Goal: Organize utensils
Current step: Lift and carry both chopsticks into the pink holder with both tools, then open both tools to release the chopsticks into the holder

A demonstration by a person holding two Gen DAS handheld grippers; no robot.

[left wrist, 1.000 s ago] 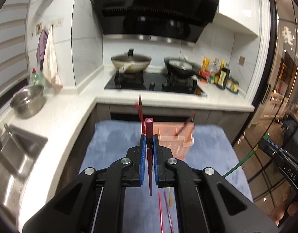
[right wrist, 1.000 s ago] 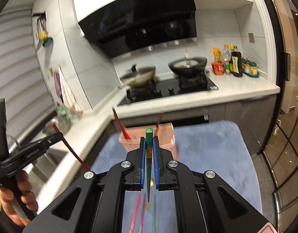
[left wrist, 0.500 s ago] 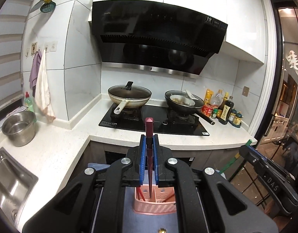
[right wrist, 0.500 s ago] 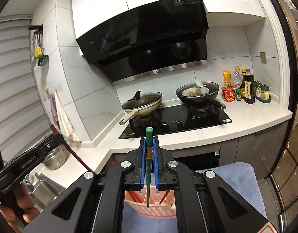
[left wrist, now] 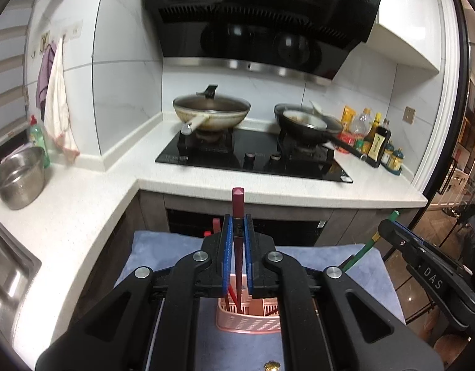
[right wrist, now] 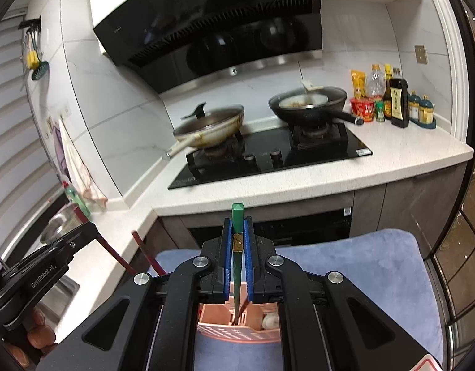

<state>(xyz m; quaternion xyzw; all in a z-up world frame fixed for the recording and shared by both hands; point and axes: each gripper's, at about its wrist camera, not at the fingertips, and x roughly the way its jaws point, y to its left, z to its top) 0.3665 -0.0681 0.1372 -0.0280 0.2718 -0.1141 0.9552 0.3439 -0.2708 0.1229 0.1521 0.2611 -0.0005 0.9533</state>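
My left gripper [left wrist: 237,235] is shut on a dark red chopstick [left wrist: 238,204] that stands upright, its lower tip reaching into the pink slotted utensil basket [left wrist: 249,321] on the blue mat [left wrist: 157,250]. Other red chopsticks [left wrist: 215,223] stand in the basket. My right gripper [right wrist: 237,238] is shut on a green chopstick [right wrist: 238,216], also upright, its tip inside the same pink basket [right wrist: 234,330]. The right gripper with its green stick [left wrist: 364,250] shows at the right of the left wrist view. The left gripper [right wrist: 82,232] with its red stick [right wrist: 116,253] shows at the left of the right wrist view.
Behind the mat runs a white counter [left wrist: 268,185] with a black hob, a lidded wok [left wrist: 211,114] and a black pan [left wrist: 308,122]. Sauce bottles [right wrist: 398,99] stand at the right. A steel bowl [left wrist: 17,179] and a sink [left wrist: 5,272] lie left. A hand [right wrist: 39,334] holds the left gripper.
Both grippers moved forward over the mat toward the counter and now stand above the pink basket, each with its chopstick tip lowered into it. Both stayed shut.
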